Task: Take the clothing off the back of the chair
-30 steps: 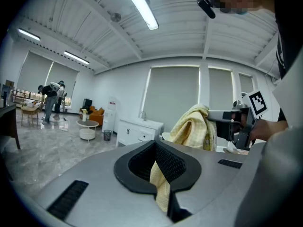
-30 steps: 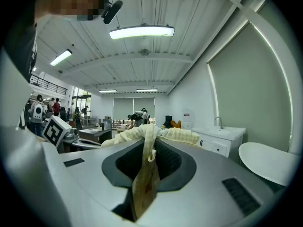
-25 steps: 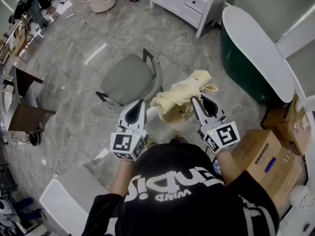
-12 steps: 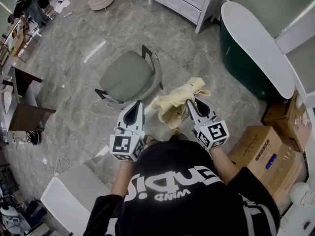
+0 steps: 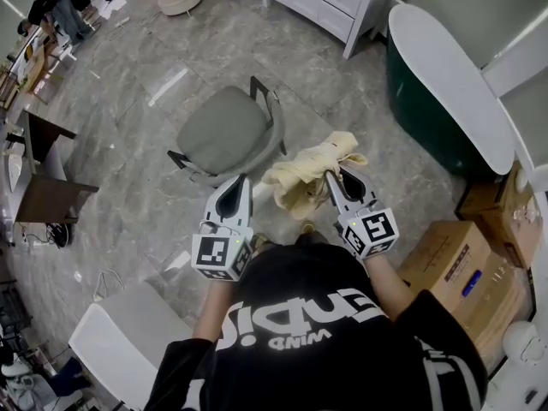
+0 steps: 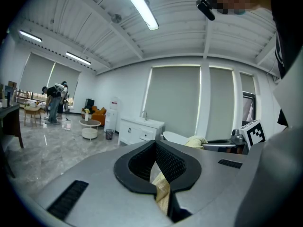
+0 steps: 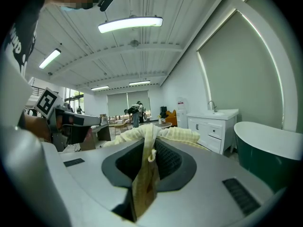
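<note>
A pale yellow piece of clothing (image 5: 301, 176) hangs bunched in the air, off the grey chair (image 5: 224, 132), whose back rail (image 5: 276, 115) is bare. My right gripper (image 5: 329, 178) is shut on it; in the right gripper view a strip of the cloth (image 7: 144, 178) runs down between the jaws. My left gripper (image 5: 243, 181) is level beside it, to the left, jaws nearly together. A fold of yellow cloth (image 6: 162, 189) shows pinched in their slit. In the head view no cloth link to the left gripper shows.
A white drawer cabinet (image 5: 338, 2) stands behind the chair. A dark green bathtub with a white rim (image 5: 445, 84) is at the right, with cardboard boxes (image 5: 454, 264) in front of it. A dark desk (image 5: 43, 197) stands at the left, and a white seat (image 5: 120, 341) at lower left.
My right gripper has sunk a little with the yellow clothing and drawn slightly closer to me. The left gripper has stayed where it was.
</note>
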